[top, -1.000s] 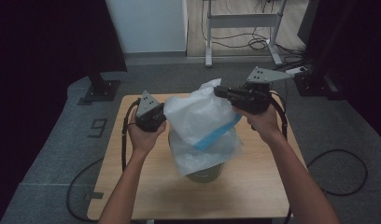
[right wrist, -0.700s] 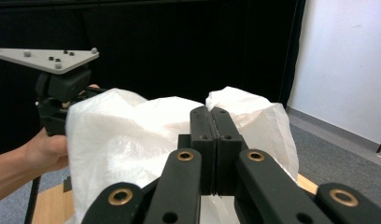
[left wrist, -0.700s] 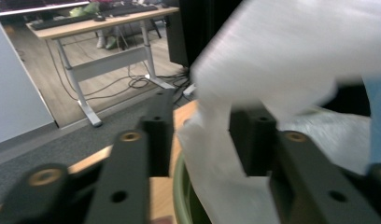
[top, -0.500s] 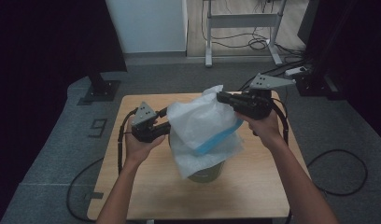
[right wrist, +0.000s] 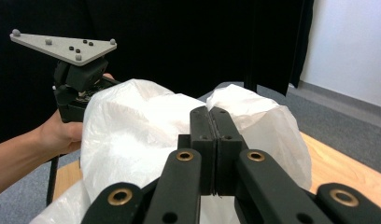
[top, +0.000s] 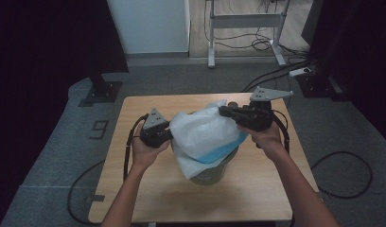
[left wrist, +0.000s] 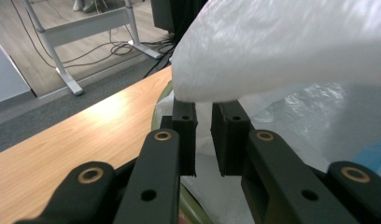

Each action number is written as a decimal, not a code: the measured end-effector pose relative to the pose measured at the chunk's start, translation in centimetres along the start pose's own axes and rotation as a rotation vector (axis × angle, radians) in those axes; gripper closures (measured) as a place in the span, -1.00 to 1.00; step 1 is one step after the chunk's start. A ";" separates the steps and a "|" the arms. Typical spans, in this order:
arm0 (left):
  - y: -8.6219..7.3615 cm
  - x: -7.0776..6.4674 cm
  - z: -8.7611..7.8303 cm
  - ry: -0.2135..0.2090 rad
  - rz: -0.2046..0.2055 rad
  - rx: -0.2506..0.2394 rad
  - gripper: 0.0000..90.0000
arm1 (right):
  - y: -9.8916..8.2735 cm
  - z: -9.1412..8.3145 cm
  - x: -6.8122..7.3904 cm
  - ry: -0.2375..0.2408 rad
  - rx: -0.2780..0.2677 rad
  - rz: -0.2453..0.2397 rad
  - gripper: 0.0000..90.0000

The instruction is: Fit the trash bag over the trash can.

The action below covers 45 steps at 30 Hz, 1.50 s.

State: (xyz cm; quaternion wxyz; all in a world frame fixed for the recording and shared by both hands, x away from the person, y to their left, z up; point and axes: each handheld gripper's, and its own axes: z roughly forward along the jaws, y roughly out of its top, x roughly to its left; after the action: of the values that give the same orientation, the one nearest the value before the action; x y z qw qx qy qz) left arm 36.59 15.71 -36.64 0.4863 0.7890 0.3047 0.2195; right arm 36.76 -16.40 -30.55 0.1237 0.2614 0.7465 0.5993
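The work in hand is fitting a white plastic bag into a green bucket that stands near the middle of the wooden table. In the high view the bag billows above the bucket, with a blue band at its 5 o'clock side, and only its lower part hangs over the rim. I judge the job about half done: the bag is over the bucket, but its mouth is not yet spread and folded down around the rim.

The left gripper, at the bag's 9 o'clock in the high view, has just been closing its jaws; in its own view a narrow gap remains between the 2 pads, a fold of bag lies over their tips, and they do not look pressed on it. The right gripper, at the bag's 2 o'clock, has its jaws clamped together on the bag's film.

Room to move is fair: bare tabletop lies at 6 o'clock and 9 o'clock of the bucket, while the right gripper sits close to the table's far edge at 1 o'clock. The trailing cables hang off both sides.
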 end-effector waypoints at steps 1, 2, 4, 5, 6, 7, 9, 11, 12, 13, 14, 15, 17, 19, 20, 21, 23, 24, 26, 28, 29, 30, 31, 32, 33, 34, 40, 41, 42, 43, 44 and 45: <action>0.0 0.0 0.2 0.001 -0.002 -0.002 0.78 | -0.1 0.0 -0.1 -0.005 0.004 0.005 0.96; 0.0 0.0 0.3 0.004 -0.001 -0.003 0.81 | -0.3 0.0 -0.2 -0.011 0.010 0.010 0.96; 0.1 -0.1 0.5 0.009 0.000 -0.003 0.86 | -0.4 0.0 -0.5 -0.027 0.023 0.018 0.96; 0.1 -0.1 0.5 0.010 0.001 -0.005 0.86 | -0.5 0.0 -0.6 -0.030 0.026 0.025 0.96; 0.3 -0.2 0.3 0.016 0.002 -0.011 0.84 | -0.5 -0.1 -0.7 -0.036 0.023 0.029 0.96; 0.4 -0.3 0.1 0.021 0.004 -0.015 0.74 | -0.4 -0.2 -0.8 -0.039 0.014 0.034 0.96; 0.6 -0.3 -0.4 0.014 0.001 -0.018 0.34 | -0.3 -0.5 -0.8 -0.043 0.003 0.035 0.96; 0.8 -0.4 -1.1 0.003 0.011 -0.029 0.20 | 0.0 -0.8 -0.8 -0.050 -0.009 0.036 0.96; 0.8 -0.4 -1.5 -0.007 0.008 -0.030 0.15 | 0.2 -0.9 -0.9 -0.052 -0.013 0.036 0.96; 0.8 -0.3 -1.8 -0.003 0.009 -0.029 0.11 | 0.3 -1.1 -0.9 -0.053 -0.017 0.035 0.96; 0.8 -0.3 -2.2 0.000 0.009 -0.029 0.09 | 0.4 -1.2 -0.9 -0.057 -0.020 0.034 0.96; 0.7 -0.3 -2.5 -0.005 0.006 -0.029 0.08 | 0.5 -1.3 -0.9 -0.059 -0.022 0.033 0.96; 0.6 -0.2 -3.1 -0.002 0.004 -0.030 0.04 | 0.7 -1.4 -0.9 -0.065 -0.028 0.035 0.96; 0.4 -0.2 -3.7 -0.013 -0.006 -0.032 0.03 | 0.9 -1.5 -0.8 -0.066 -0.034 0.033 0.96; 0.2 -0.3 -4.1 -0.014 -0.003 -0.035 0.03 | 1.0 -1.5 -0.7 -0.066 -0.035 0.032 0.96; 0.1 -0.5 -4.4 -0.018 -0.003 -0.036 0.03 | 1.1 -1.6 -0.7 -0.066 -0.034 0.028 0.96; -0.2 -0.9 -5.0 -0.025 0.002 -0.031 0.03 | 1.2 -1.6 -0.5 -0.067 -0.035 0.025 0.96; -0.4 -1.1 -5.3 -0.033 0.002 -0.029 0.03 | 1.3 -1.6 -0.4 -0.066 -0.035 0.024 0.96; -0.9 -1.6 -5.6 -0.044 0.002 -0.023 0.02 | 1.4 -1.6 -0.4 -0.068 -0.034 0.022 0.96; -1.3 -2.0 -5.8 -0.053 0.004 -0.018 0.02 | 1.4 -1.6 -0.3 -0.068 -0.035 0.024 0.96; -1.5 -2.1 -5.8 -0.056 0.003 -0.017 0.01 | 1.3 -1.6 -0.3 -0.067 -0.036 0.027 0.96; -1.7 -2.3 -5.8 -0.060 0.003 -0.014 0.01 | 1.3 -1.6 -0.3 -0.067 -0.036 0.027 0.96; -1.8 -2.3 -5.8 -0.066 -0.001 -0.013 0.01 | 1.3 -1.6 -0.2 -0.067 -0.035 0.026 0.96; -1.9 -2.4 -5.8 -0.071 -0.003 -0.010 0.01 | 1.3 -1.6 -0.2 -0.066 -0.033 0.024 0.96; -2.0 -2.5 -5.8 -0.077 -0.005 -0.009 0.01 | 1.3 -1.6 -0.1 -0.065 -0.033 0.023 0.96; -2.1 -2.6 -5.9 -0.082 -0.003 -0.007 0.00 | 1.4 -1.6 -0.1 -0.065 -0.033 0.021 0.96; -2.3 -3.2 -6.3 -0.098 0.006 -0.014 -0.02 | 1.5 -2.0 -0.1 -0.066 -0.037 0.021 0.96; -2.4 -3.5 -6.5 -0.104 0.010 -0.014 -0.02 | 1.4 -2.0 -0.1 -0.066 -0.037 0.022 0.96; -2.4 -3.6 -6.5 -0.108 0.014 -0.015 -0.03 | 1.4 -2.1 0.0 -0.066 -0.036 0.021 0.96; -2.5 -3.9 -6.7 -0.115 0.020 -0.015 -0.03 | 1.4 -2.1 0.0 -0.066 -0.037 0.019 0.96; -2.5 -4.1 -6.7 -0.121 0.025 -0.013 -0.04 | 1.4 -2.2 0.0 -0.066 -0.038 0.020 0.96; -2.6 -4.4 -6.8 -0.125 0.030 -0.012 -0.04 | 1.4 -2.2 -0.1 -0.067 -0.039 0.021 0.96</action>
State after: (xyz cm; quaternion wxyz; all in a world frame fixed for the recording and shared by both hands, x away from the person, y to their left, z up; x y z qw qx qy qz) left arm 28.35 17.86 -36.24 0.5058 0.8027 0.2605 0.1787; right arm 36.05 -18.04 -28.68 0.1473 0.2865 0.7274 0.6059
